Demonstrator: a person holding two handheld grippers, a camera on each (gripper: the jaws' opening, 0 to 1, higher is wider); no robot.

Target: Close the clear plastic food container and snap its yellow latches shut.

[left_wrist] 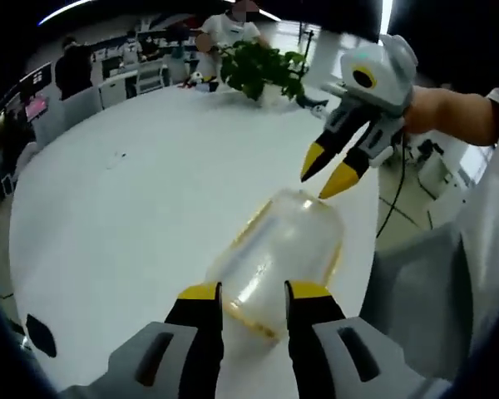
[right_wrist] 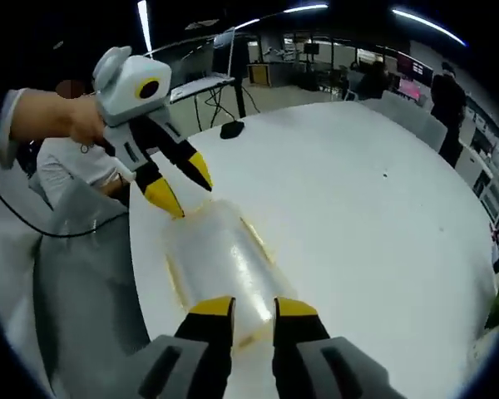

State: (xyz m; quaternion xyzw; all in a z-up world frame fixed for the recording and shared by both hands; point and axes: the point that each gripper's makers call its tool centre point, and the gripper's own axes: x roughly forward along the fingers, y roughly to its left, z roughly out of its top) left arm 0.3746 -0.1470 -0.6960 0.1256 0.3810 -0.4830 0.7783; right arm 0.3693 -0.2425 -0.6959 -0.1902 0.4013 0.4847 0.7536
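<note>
No text, label, brand or number can be read in either view. Screens (left_wrist: 35, 106) at the far side of the room glow pink, but whatever is on them is too small and blurred to read.

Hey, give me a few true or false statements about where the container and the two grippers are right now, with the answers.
1. The clear container lies on a white table. True.
2. The left gripper and right gripper are at opposite ends of the container. True.
3. The container stands in the middle of the table. False: it lies near the table's edge, next to the person.
4. A green plant stands on the far side of the table in the left gripper view. True.
5. Both grippers are clamped fully shut. False: each shows a gap between its yellow tips.
</note>
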